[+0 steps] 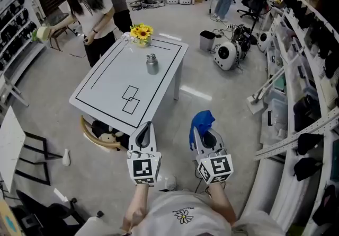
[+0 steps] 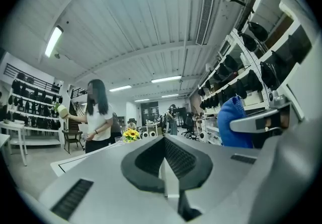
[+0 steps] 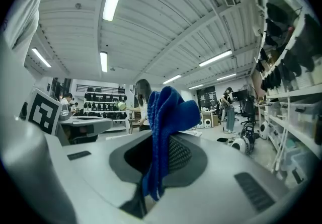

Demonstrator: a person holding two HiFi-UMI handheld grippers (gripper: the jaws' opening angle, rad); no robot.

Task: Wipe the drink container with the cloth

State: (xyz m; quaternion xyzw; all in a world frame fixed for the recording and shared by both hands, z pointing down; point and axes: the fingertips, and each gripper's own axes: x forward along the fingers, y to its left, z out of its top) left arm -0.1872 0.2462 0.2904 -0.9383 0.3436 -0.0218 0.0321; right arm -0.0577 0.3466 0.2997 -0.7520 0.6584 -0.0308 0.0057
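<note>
Head view: drink container on table; left gripper jaws together; right gripper jaws clamp cloth.

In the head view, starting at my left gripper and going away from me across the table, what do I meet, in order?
left gripper → near edge of the table → drawn squares → drink container → sunflowers at the far edge

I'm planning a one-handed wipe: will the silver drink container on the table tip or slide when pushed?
The drink container stands upright and looks squat, so it probably resists tipping. Its shiny, metal-looking body on the smooth white table may well slide sideways. The left gripper, shut and empty, could steady it.
</note>
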